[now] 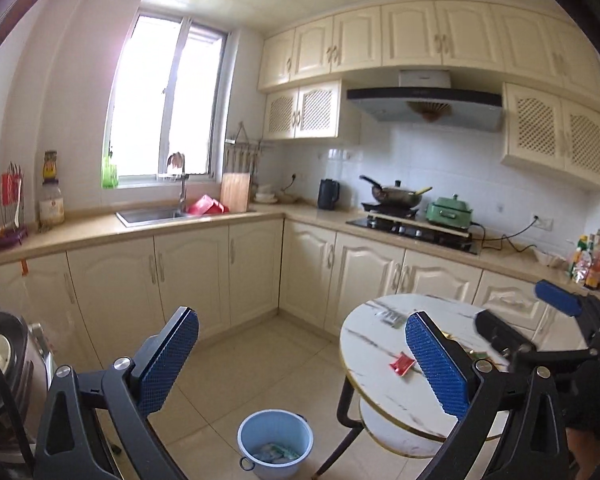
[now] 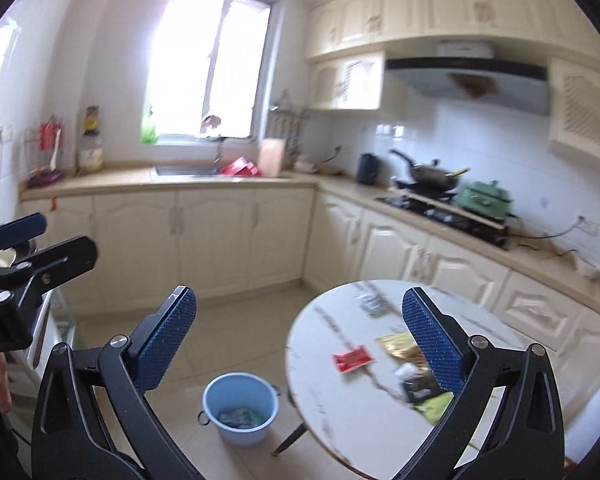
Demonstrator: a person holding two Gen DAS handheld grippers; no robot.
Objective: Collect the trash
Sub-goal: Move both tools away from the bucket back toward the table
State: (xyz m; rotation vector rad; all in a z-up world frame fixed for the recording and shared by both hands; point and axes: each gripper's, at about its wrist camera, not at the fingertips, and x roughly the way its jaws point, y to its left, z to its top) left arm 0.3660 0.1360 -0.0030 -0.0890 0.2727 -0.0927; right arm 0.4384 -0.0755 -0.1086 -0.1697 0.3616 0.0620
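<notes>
A round white marble table (image 1: 370, 346) (image 2: 320, 396) stands at the lower right. On it lie a red packet (image 1: 402, 364) (image 2: 352, 358), a silver wrapper (image 1: 390, 316) (image 2: 372, 304), a gold wrapper (image 2: 398, 344) and dark and green wrappers (image 2: 424, 394). A light blue bucket (image 1: 276, 424) (image 2: 240, 394) sits on the floor left of the table, with some trash (image 1: 276, 452) (image 2: 240, 418) in it. My left gripper (image 1: 300, 320) (image 2: 70, 236) is open and empty, high above the bucket. My right gripper (image 2: 299, 294) (image 1: 510, 303) is open and empty, held over the table's edge.
Cream cabinets and an L-shaped counter run along the far walls, with a sink (image 1: 152, 214), a kettle (image 1: 328, 194), a stove with a wok (image 1: 398, 194) and a green cooker (image 1: 450, 210). A rice cooker (image 1: 12, 360) stands at the left. Tiled floor lies between.
</notes>
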